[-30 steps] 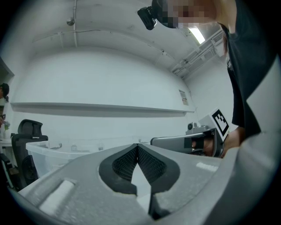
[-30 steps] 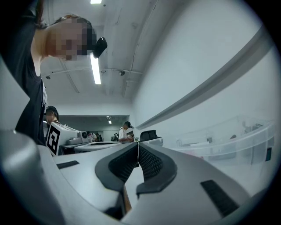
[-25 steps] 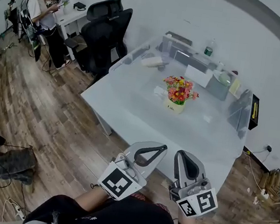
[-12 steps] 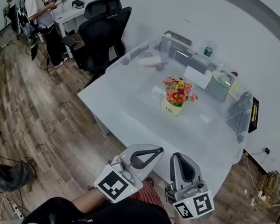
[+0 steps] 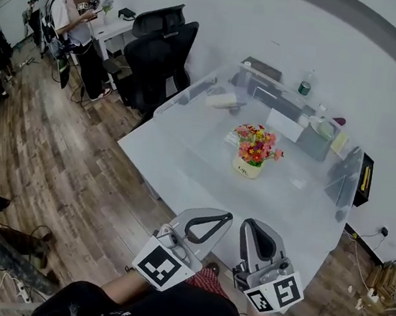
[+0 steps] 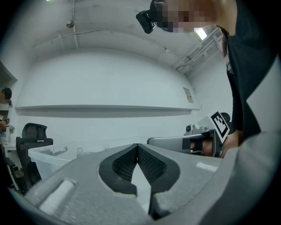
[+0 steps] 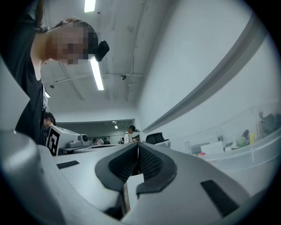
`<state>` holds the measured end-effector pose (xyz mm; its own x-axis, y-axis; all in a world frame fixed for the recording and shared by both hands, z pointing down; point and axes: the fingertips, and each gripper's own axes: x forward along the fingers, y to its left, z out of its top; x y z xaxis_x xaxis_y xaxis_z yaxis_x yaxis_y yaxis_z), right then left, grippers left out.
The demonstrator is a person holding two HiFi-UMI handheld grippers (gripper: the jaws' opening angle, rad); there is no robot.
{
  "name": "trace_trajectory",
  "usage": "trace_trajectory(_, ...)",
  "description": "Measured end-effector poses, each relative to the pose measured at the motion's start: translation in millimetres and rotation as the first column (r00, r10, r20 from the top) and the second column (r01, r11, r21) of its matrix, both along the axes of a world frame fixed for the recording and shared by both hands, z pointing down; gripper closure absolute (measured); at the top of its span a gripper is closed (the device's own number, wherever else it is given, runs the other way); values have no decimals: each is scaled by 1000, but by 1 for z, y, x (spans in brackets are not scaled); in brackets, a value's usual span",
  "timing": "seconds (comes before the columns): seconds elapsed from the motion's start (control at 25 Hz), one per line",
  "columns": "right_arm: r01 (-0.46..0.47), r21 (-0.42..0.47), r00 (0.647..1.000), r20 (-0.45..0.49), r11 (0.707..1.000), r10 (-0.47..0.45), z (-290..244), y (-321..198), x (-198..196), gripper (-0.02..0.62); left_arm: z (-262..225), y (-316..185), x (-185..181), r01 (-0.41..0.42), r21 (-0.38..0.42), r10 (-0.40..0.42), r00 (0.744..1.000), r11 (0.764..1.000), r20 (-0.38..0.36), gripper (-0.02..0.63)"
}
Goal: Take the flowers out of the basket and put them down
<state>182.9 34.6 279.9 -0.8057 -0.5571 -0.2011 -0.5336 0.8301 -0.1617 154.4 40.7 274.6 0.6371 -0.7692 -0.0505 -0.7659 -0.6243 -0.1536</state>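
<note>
Your left gripper (image 5: pixel 221 215) and right gripper (image 5: pixel 255 225) are both closed and empty at the bottom, far from the flowers (image 5: pixel 257 144) in their basket (image 5: pixel 246 169) on the white table (image 5: pixel 184 152).

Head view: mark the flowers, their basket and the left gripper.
flowers (image 5: pixel 257 143), head view, middle of the blooms.
basket (image 5: pixel 247 169), head view, front wall.
left gripper (image 5: pixel 227 216), head view, its closed tip.

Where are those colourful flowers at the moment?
In the head view the flowers stand in their small basket near the middle of the white table, right of the black office chair.
</note>
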Motion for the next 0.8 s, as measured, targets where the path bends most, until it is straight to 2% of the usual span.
trace_trajectory(0.52, 38, 26, 998, 40, 999, -39, -18, -13, 5, 583, -12, -18, 15, -20, 20, 20, 1000, 1000, 14, 616)
trace_trajectory(0.8, 78, 68, 996, 41, 995, -81, -35, -17, -2, 583, -24, -25, 17, -26, 44, 25, 1000, 999, 10, 615)
